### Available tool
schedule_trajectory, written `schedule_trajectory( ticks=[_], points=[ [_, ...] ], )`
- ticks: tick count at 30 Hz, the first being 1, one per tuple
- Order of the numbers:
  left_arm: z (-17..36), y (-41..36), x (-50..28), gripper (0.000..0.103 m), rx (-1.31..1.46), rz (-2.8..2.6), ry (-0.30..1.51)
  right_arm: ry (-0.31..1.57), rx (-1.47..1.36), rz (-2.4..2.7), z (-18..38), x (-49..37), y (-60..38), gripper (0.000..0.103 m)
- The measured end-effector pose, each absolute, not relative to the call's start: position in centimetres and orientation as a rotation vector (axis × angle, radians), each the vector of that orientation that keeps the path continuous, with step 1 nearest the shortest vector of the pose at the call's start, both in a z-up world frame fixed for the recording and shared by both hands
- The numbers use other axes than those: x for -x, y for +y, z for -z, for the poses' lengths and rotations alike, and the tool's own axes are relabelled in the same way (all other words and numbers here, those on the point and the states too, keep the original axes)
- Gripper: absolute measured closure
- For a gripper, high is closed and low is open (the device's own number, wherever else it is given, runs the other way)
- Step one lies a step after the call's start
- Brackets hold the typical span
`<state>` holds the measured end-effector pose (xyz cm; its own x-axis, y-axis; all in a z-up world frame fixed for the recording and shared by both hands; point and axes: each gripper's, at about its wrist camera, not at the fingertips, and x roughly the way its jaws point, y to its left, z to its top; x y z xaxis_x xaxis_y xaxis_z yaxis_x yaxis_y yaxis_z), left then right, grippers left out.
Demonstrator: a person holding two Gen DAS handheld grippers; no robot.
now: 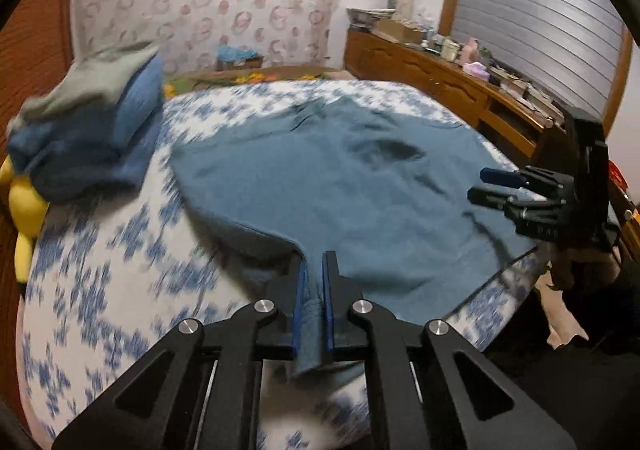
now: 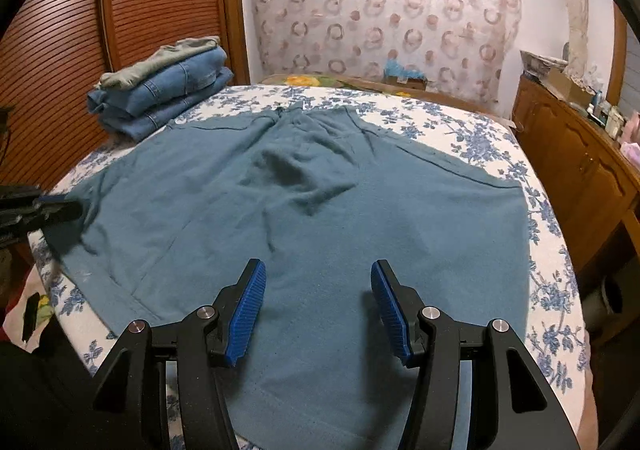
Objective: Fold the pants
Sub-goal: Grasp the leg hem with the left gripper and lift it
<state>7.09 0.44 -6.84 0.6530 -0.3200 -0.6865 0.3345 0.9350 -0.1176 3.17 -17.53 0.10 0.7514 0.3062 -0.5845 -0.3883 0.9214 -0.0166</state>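
Teal blue pants (image 2: 320,209) lie spread flat on the bed, waistband at the far end, with a crease near the middle. They also show in the left wrist view (image 1: 340,177). My left gripper (image 1: 316,266) is shut on a hem corner of the pants at the near left edge, lifting it slightly. It appears at the left edge of the right wrist view (image 2: 52,205). My right gripper (image 2: 318,270) is open and empty, hovering over the near leg of the pants. It shows at the right of the left wrist view (image 1: 486,183).
The bed (image 2: 552,250) has a white and blue floral cover. A stack of folded jeans (image 2: 164,97) sits at its far left. A yellow soft toy (image 1: 24,205) lies by the left edge. A wooden dresser (image 2: 580,153) with clutter stands along the right.
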Motion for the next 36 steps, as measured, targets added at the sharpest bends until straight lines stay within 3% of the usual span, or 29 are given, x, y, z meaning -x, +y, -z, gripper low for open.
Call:
schedule_trajectory(
  ticks=[22, 25, 27, 29, 32, 36],
  points=[
    [0.9, -9.6, -12.4, 0.093, -0.084, 0.541, 0.719, 0.580, 0.092, -0.289, -0.8, -3.2, -22.2, 0.046],
    [0.8, -9.5, -12.3, 0.070, -0.079, 0.525, 0.720, 0.582, 0.091, -0.292, -0.6, -3.1, -22.1, 0.046],
    [0.6, -9.1, -12.0, 0.049, -0.073, 0.519, 0.709, 0.583, 0.090, -0.296, -0.6, -3.3, -21.9, 0.046],
    [0.2, -8.6, -11.8, 0.037, -0.070, 0.507, 0.686, 0.579, 0.089, -0.301, -0.7, -3.0, -22.1, 0.046],
    [-0.3, -7.6, -11.1, 0.028, -0.065, 0.477, 0.650, 0.576, 0.085, -0.313, -0.8, -3.2, -21.7, 0.046],
    [0.1, -6.5, -10.8, 0.028, -0.071, 0.434, 0.641, 0.575, 0.078, -0.346, -0.8, -3.4, -20.9, 0.046]
  ],
)
